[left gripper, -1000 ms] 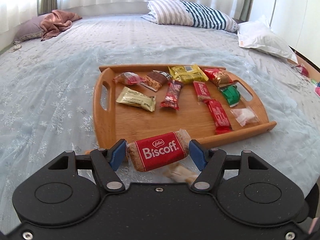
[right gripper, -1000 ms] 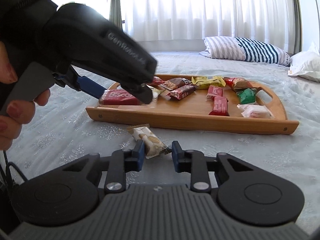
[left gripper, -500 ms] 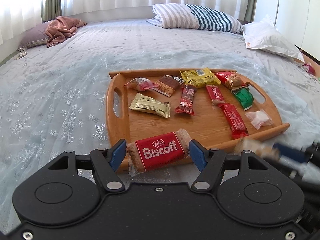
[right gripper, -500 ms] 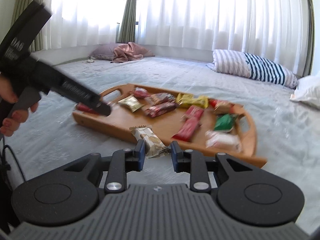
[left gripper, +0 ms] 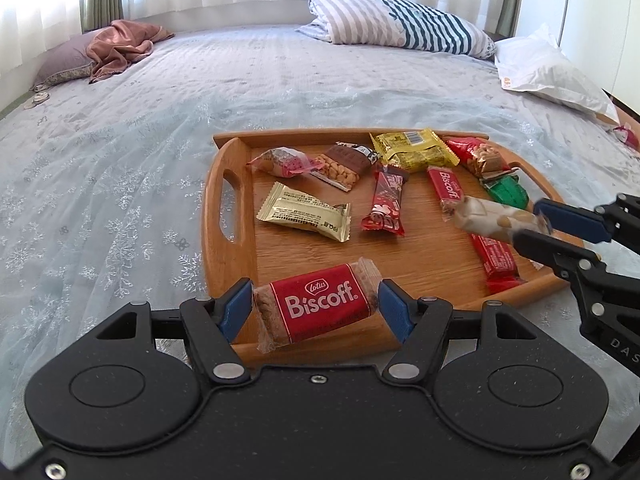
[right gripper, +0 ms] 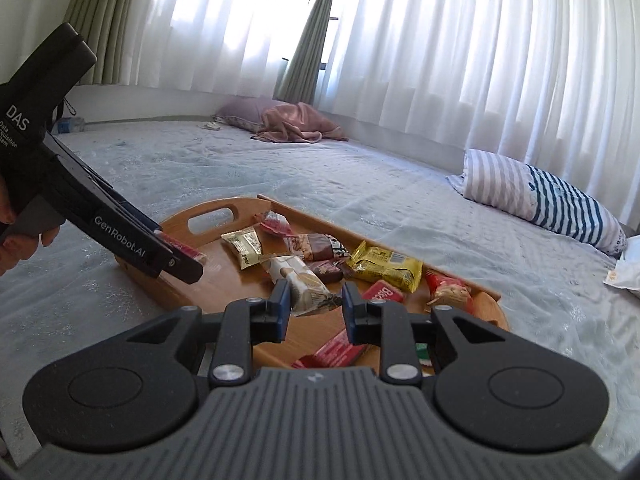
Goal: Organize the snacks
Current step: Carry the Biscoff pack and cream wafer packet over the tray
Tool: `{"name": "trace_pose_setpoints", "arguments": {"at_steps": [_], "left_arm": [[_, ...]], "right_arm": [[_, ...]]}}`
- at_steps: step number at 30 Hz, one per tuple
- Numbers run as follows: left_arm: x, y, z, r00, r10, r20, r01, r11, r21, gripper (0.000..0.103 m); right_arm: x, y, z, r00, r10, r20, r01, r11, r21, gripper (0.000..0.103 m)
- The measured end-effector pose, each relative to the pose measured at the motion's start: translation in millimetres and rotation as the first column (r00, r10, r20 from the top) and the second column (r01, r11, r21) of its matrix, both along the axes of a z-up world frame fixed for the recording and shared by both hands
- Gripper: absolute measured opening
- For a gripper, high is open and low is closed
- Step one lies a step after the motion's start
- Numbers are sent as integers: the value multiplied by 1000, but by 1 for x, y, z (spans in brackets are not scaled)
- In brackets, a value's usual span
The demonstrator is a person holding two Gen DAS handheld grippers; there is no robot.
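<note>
My left gripper (left gripper: 316, 308) is shut on a red Biscoff packet (left gripper: 318, 308), held above the near edge of the wooden tray (left gripper: 228, 248). The right gripper (right gripper: 313, 300) is shut on a white and beige wrapped snack bar (right gripper: 302, 284) and hovers over the tray's right side; in the left wrist view that bar (left gripper: 492, 218) shows beside the right gripper (left gripper: 532, 224). Several wrapped snacks lie in the tray, among them a gold packet (left gripper: 306, 212), a yellow packet (left gripper: 412, 150), a red bar (left gripper: 386, 204) and a green candy (left gripper: 506, 192).
The tray rests on a pale blue bedspread (left gripper: 120, 200). A striped pillow (left gripper: 400, 26) and a white pillow (left gripper: 548, 68) lie at the far side, a pink blanket (left gripper: 120, 44) at the far left. A hand (right gripper: 20, 240) grips the left tool.
The right gripper lifted the white snack bar off the bedspread and carried it over the tray, rolling as it went. The left gripper moved with the Biscoff packet from the bedspread toward the tray's near edge.
</note>
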State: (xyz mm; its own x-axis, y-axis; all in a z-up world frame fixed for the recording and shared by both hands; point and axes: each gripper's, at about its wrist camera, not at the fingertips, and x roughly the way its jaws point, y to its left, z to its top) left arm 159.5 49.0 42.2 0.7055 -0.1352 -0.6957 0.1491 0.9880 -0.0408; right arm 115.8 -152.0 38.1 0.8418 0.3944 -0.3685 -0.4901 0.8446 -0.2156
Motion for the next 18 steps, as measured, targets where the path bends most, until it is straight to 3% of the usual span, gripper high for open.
{"name": "trace_pose_setpoints", "arguments": {"at_steps": [18], "left_arm": [[23, -10, -18, 999, -14, -30, 14, 1000, 14, 66]], "right_arm": [[29, 13, -30, 993, 62, -101, -61, 998, 20, 31]]}}
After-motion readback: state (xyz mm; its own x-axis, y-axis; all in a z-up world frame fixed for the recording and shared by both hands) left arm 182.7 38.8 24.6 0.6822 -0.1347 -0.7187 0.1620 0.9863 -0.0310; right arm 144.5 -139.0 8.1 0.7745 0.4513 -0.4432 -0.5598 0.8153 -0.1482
